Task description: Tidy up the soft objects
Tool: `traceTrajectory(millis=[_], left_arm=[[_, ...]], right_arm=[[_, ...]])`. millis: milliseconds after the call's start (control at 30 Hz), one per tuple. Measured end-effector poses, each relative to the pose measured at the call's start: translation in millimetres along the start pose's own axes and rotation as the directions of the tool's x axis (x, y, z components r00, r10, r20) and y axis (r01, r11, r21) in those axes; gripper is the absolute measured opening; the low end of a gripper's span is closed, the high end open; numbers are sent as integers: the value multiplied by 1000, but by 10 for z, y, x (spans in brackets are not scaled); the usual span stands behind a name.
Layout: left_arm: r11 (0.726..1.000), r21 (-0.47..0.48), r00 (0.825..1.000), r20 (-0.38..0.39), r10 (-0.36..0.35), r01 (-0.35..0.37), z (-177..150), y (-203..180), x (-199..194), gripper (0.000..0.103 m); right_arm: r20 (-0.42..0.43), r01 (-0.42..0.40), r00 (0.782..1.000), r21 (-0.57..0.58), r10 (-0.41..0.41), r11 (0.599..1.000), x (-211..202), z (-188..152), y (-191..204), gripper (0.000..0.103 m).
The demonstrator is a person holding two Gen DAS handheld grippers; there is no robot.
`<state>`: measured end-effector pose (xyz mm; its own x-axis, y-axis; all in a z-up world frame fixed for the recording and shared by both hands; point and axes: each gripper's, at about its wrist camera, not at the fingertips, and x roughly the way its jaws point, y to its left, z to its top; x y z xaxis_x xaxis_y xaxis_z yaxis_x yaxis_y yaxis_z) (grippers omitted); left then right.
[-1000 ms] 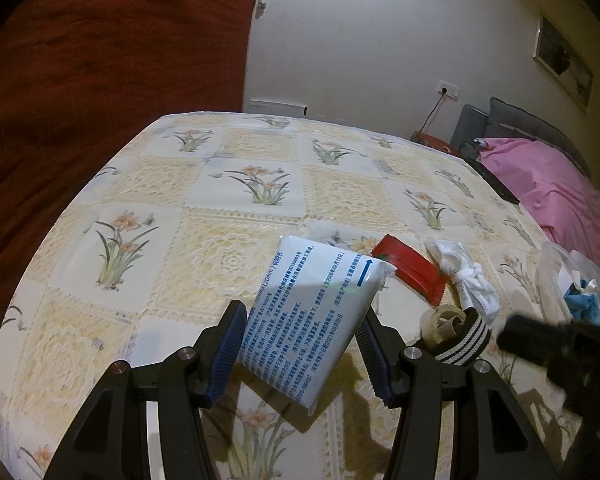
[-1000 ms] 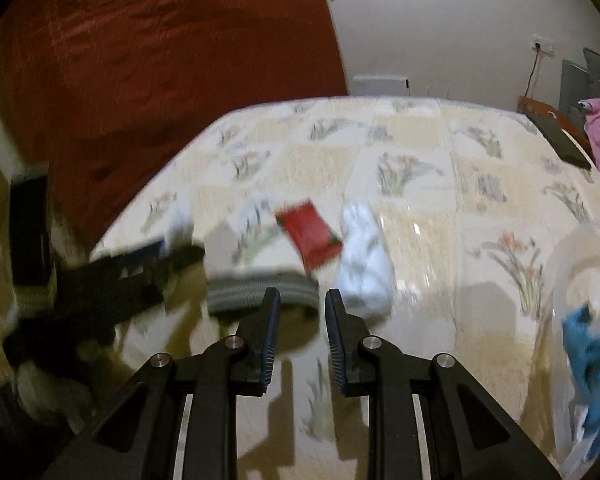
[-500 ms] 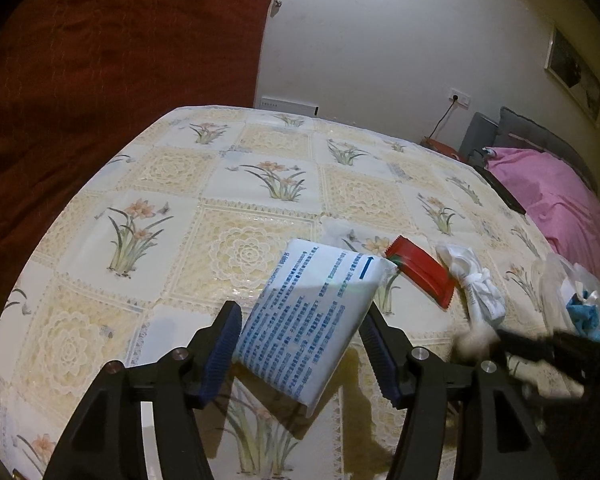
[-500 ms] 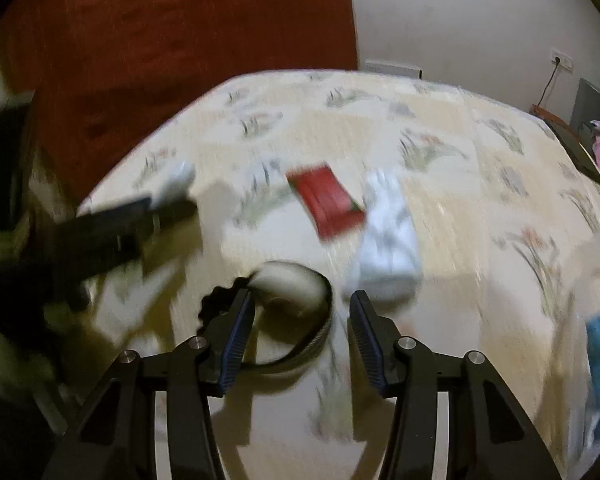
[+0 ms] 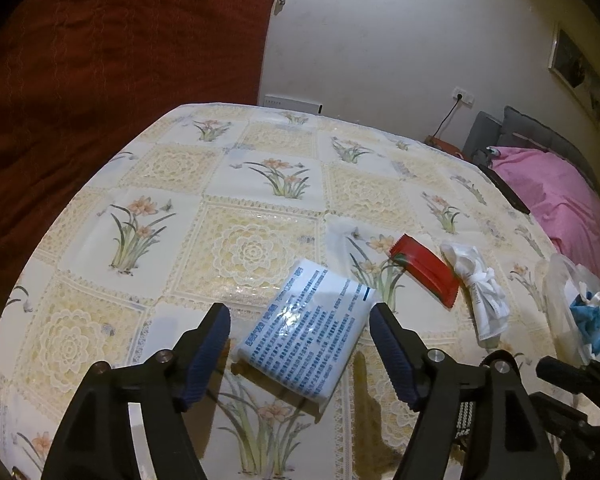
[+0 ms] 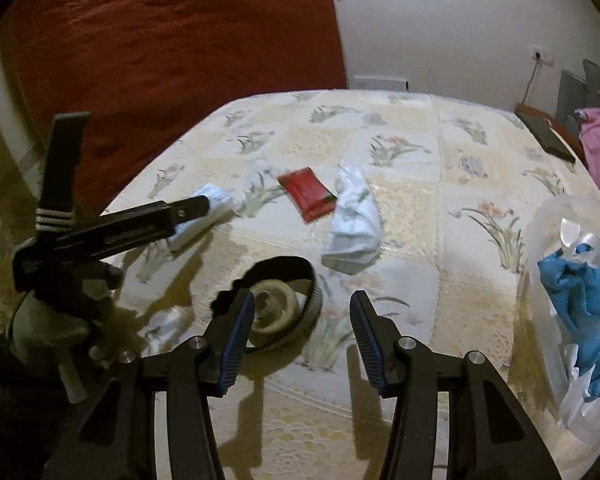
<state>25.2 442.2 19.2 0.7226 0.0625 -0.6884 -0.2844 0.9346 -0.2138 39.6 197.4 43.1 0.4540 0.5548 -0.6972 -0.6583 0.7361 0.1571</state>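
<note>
On the floral tablecloth [image 5: 260,184] lies a white tissue pack [image 5: 308,336] with blue print, between the spread fingers of my left gripper [image 5: 300,354], which is open and not pressing it. My right gripper [image 6: 303,334] is open too; a rolled dark striped sock [image 6: 278,310] with a cream core rests on the cloth just ahead of its left finger. Farther out are a red packet [image 6: 307,192] and a white sock bundle [image 6: 352,220]. The left gripper [image 6: 140,224] and tissue pack [image 6: 214,206] also show at the left of the right wrist view.
A clear plastic bag [image 6: 556,232] holding a blue cloth [image 6: 584,292] sits at the table's right edge. A red curtain [image 5: 120,60] hangs behind the table on the left. A pink blanket [image 5: 560,200] covers furniture to the right. A person's gloved hand [image 6: 56,320] holds the left gripper.
My left gripper has opened and the tissue pack now lies on the cloth. My right gripper went from nearly shut to wide open, with the striped roll lying in front of it.
</note>
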Motion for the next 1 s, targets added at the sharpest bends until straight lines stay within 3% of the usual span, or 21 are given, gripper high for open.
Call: traceTrajectory(millis=[200,433,600,733,1000], left_arm=[[1000,-2,1000,-8,0,0,-3,12,15,78],[1000,-2,1000,-18,1,-1,-5,12,35,79],[1000,-5,1000,-22,0,0,-3,18,42,79],[1000,-9,1000,-26,1,-1,-3,25,42,79],[1000,-7,1000,-29,-1,1,-3,20,45,79]], right_arm=[[8,-53,999,-49,53,997,7,1,177,50],[-14,-70,997,-44,70,997,141,15,177,39],[-6,-67,998,-61,66,996,105,25,213,38],[-20,-66,998,-95,64,993,121,-19,271,25],[-36,-39,999,-84,36,996,216,-45,227,20]])
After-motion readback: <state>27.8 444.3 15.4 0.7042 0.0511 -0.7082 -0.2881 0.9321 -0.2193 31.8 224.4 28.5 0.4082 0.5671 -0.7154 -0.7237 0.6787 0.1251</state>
